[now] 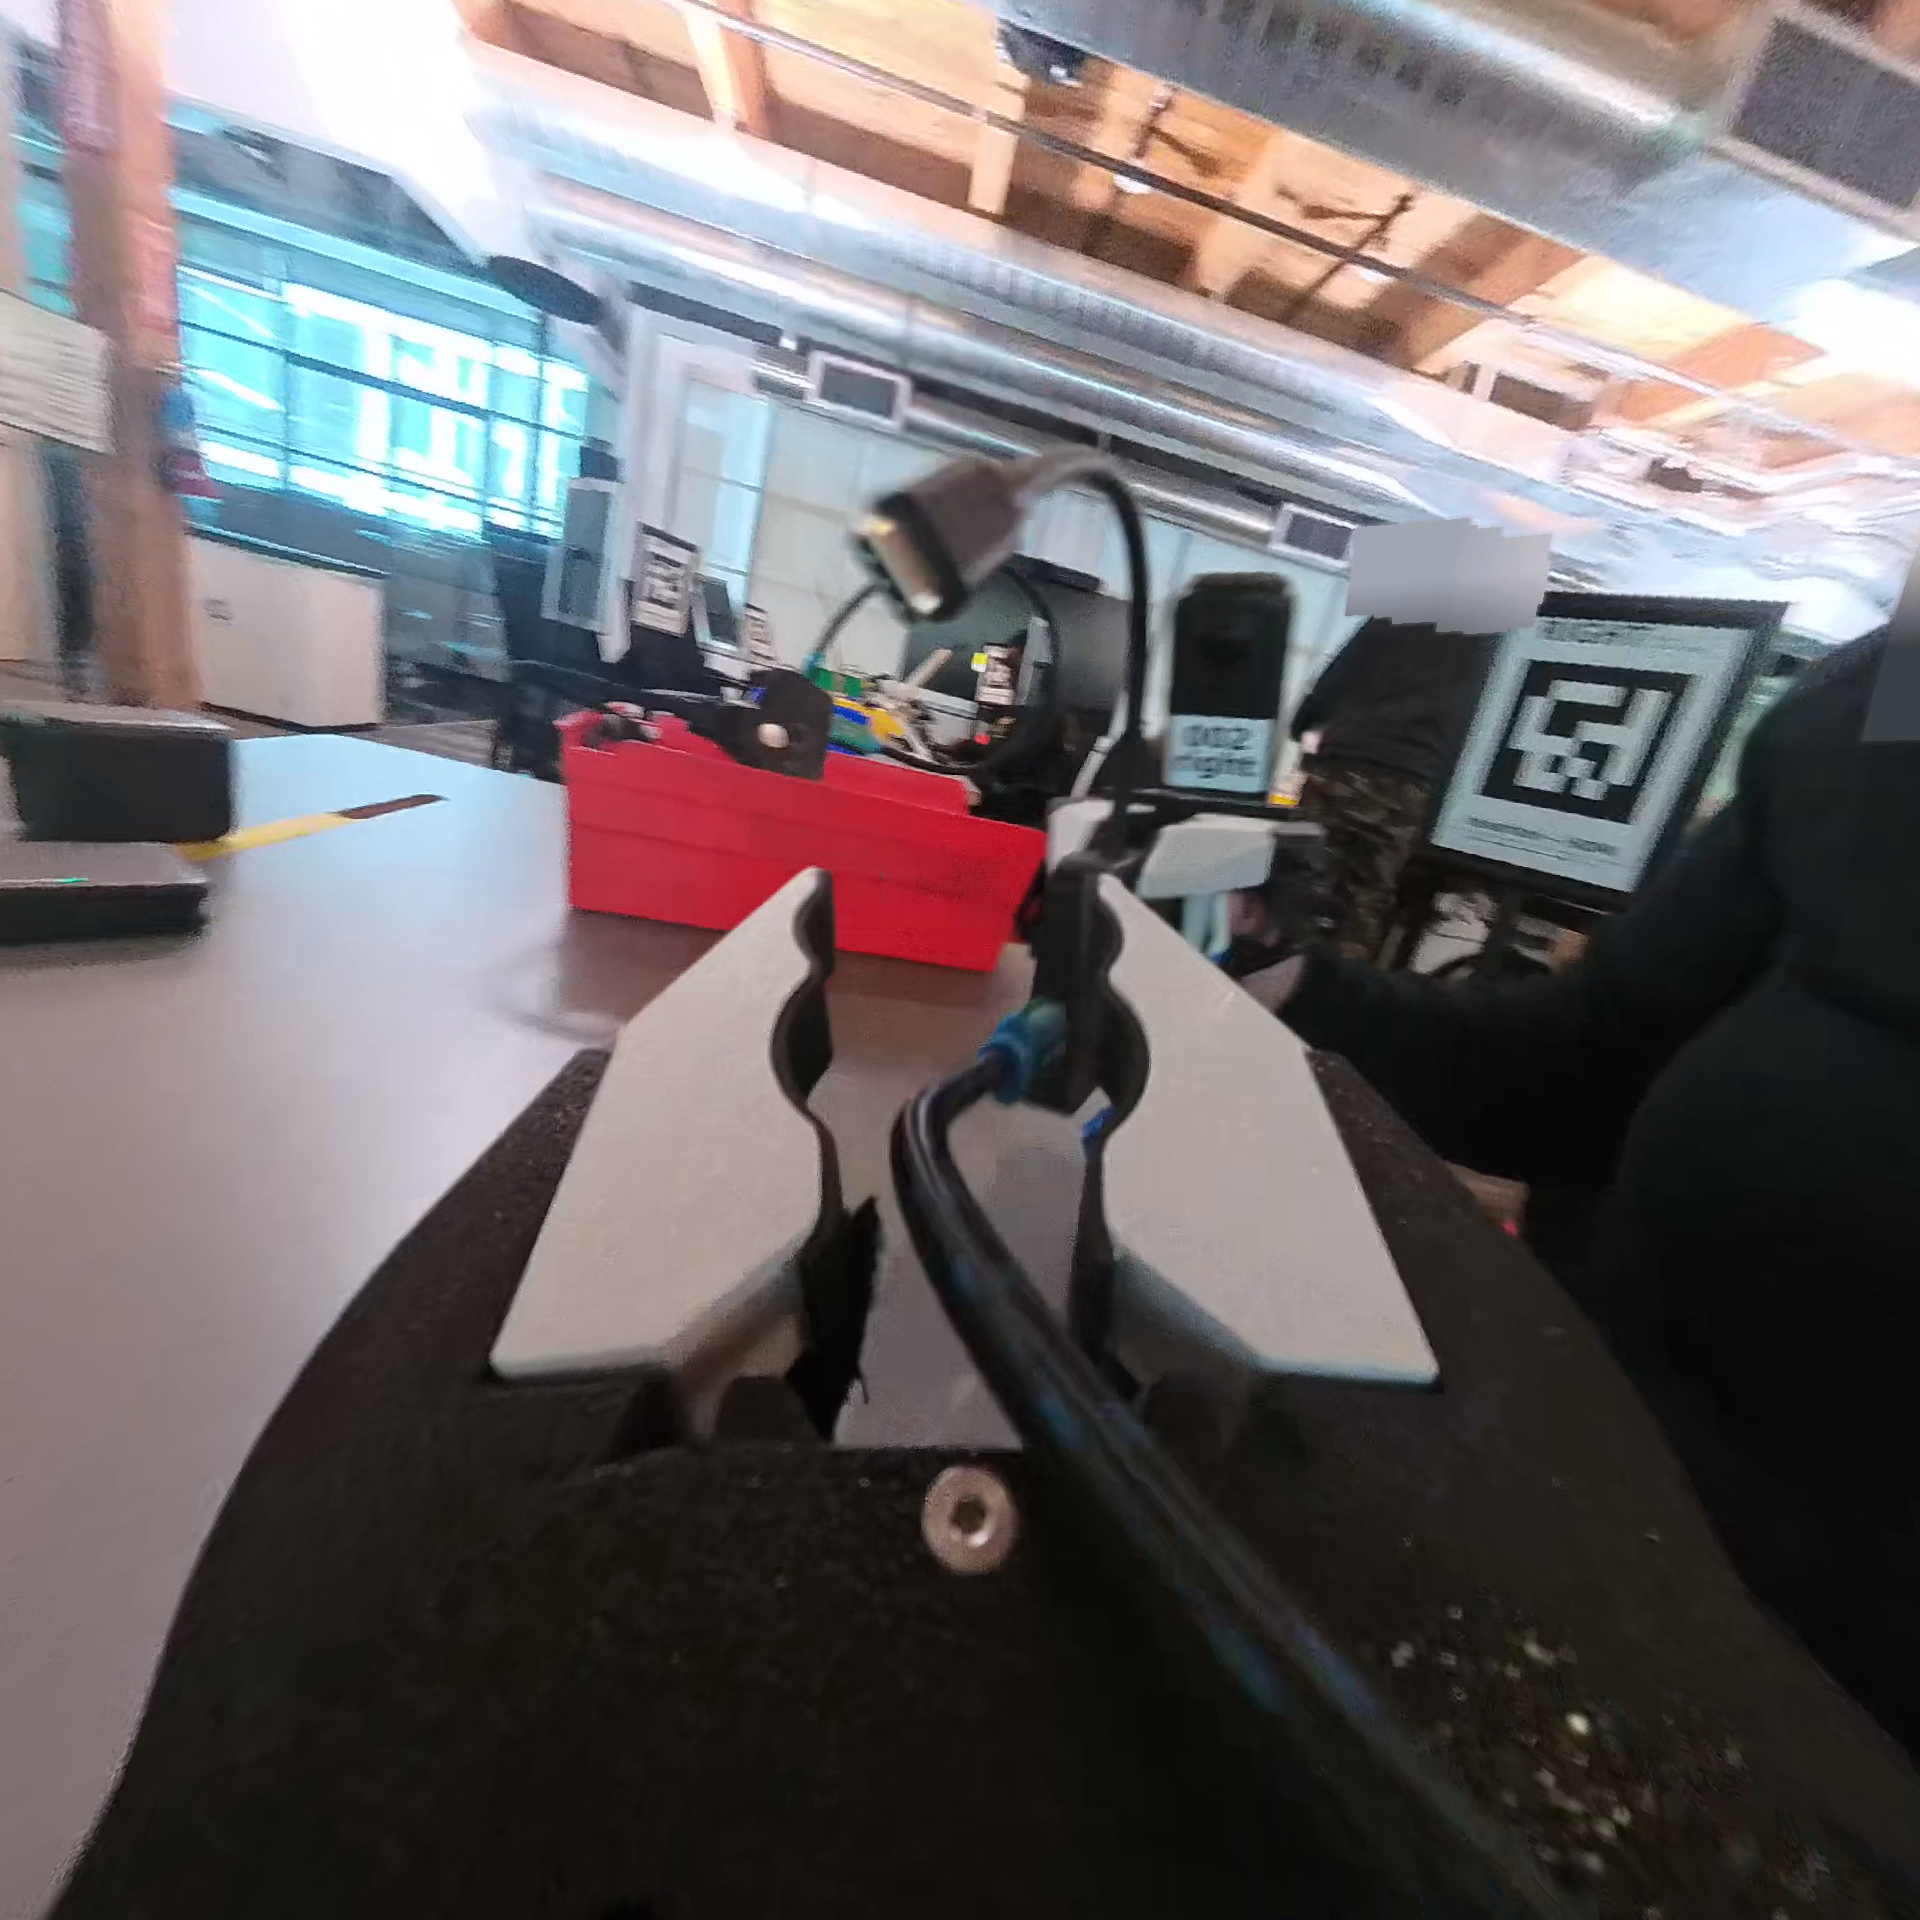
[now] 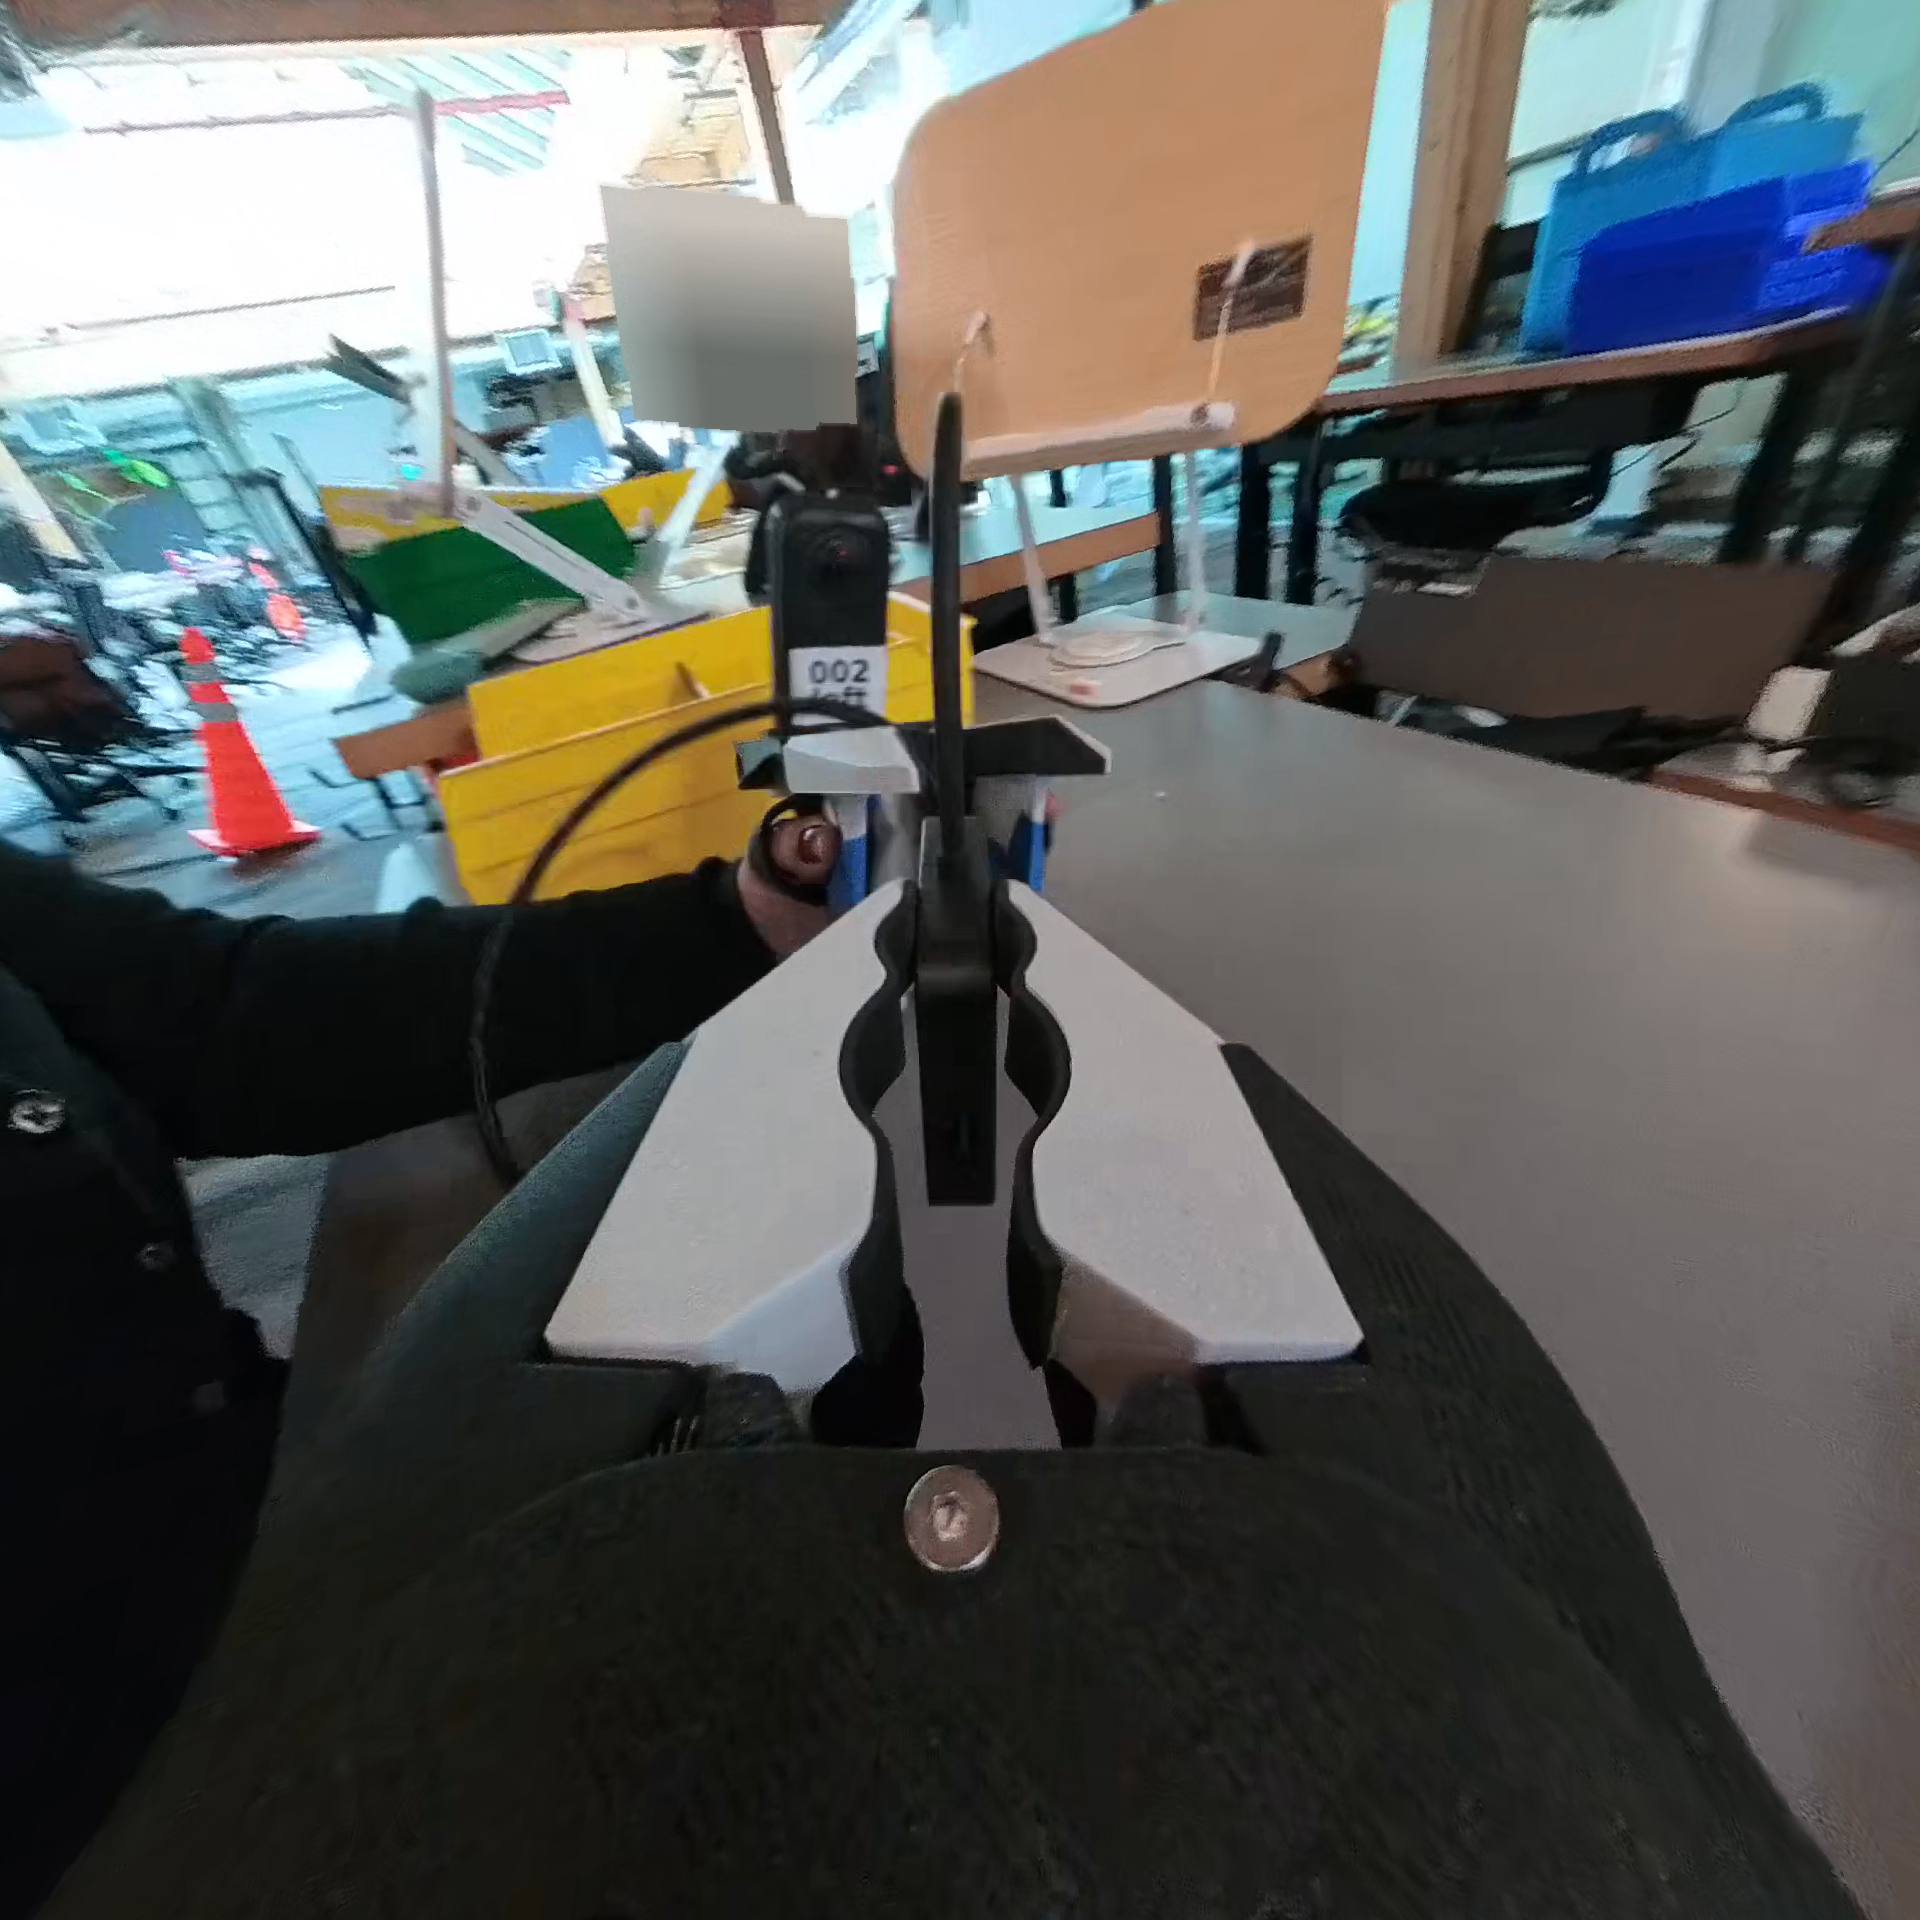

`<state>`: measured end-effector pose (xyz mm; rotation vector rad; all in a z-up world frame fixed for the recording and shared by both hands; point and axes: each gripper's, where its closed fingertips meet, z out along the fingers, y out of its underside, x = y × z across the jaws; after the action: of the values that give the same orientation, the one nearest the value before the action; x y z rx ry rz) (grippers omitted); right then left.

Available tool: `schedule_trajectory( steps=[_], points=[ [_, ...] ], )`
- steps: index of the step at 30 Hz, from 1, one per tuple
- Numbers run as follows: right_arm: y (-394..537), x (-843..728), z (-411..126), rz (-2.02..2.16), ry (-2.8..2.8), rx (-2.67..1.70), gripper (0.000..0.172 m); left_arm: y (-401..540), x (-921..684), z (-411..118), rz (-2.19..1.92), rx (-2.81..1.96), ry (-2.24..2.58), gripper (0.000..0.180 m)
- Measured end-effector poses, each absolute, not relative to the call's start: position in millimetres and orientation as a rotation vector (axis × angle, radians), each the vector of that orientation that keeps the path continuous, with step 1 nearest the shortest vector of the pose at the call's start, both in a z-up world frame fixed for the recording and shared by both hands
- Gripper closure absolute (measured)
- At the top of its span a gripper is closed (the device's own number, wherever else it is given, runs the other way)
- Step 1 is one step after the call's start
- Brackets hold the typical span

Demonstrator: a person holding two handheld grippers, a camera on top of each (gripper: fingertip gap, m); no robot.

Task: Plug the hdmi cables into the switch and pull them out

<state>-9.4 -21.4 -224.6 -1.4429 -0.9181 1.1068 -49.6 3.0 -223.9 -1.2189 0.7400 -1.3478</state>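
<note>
Right now the right hand-held gripper [image 2: 954, 904] is clamped on a black HDMI plug [image 2: 958, 1039]: both dark pads press its flat sides, plug body running back between the fingers, cable [image 2: 943, 582] rising straight up from the tips.

Left hand-held gripper [image 1: 961, 904] has its jaws spread wide. A black plug with a blue collar [image 1: 1049, 1029] lies against the right-hand finger only; clear gap to the other finger [image 1: 717, 1091], so nothing is gripped. Its black cable [image 1: 997, 1278] trails back over the gripper body.

The two grippers face each other, tips close together. From the left wrist view the cable arcs up and over, ending in a second, grey HDMI connector [image 1: 935, 540] hanging in the air, blurred.

Beyond that: dark tabletop [image 1: 312, 987], red bin [image 1: 748, 852] of parts on it, a black box [image 1: 114, 779] at the left edge. Could be the switch, can't tell. Right wrist view shows a yellow bin [image 2: 623, 748] past the tabletop edge, an orange cone [image 2: 234, 758] on the floor, and a black sleeve [image 2: 364, 1008] reaching to the left gripper.
</note>
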Motion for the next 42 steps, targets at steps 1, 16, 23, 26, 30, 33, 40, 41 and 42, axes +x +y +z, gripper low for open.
schedule_trajectory(
  steps=[1,16,23,26,30,33,40,41,42],
  points=[
    [-19,-2,-218,1.061,-0.907,-1.435,0.160,8,-54,-223,-1.310,-1.221,0.709,0.134],
    [-6,243,-15,0.401,-0.289,-1.111,0.160,37,-86,-222,-1.087,-1.244,0.520,0.134],
    [-29,337,12,0.098,-0.098,-1.055,0.161,38,-86,-222,-1.086,-1.249,0.514,0.134],
    [-32,363,12,-0.003,-0.063,-1.068,0.160,38,-86,-223,-1.086,-1.254,0.512,0.134],
    [-23,389,-1,-0.144,-0.037,-1.135,0.160,39,-85,-223,-1.090,-1.259,0.514,0.134],
    [-16,397,-10,-0.163,-0.013,-1.153,0.160,39,-85,-223,-1.091,-1.261,0.510,0.135],
    [28,388,-4,-0.354,-0.099,-1.208,0.160,40,-86,-223,-1.101,-1.263,0.506,0.135],
    [37,384,0,-0.436,-0.139,-1.218,0.160,40,-86,-223,-1.099,-1.263,0.505,0.135],
    [45,381,5,-0.537,-0.189,-1.225,0.160,40,-86,-223,-1.098,-1.263,0.506,0.135]
  ],
)
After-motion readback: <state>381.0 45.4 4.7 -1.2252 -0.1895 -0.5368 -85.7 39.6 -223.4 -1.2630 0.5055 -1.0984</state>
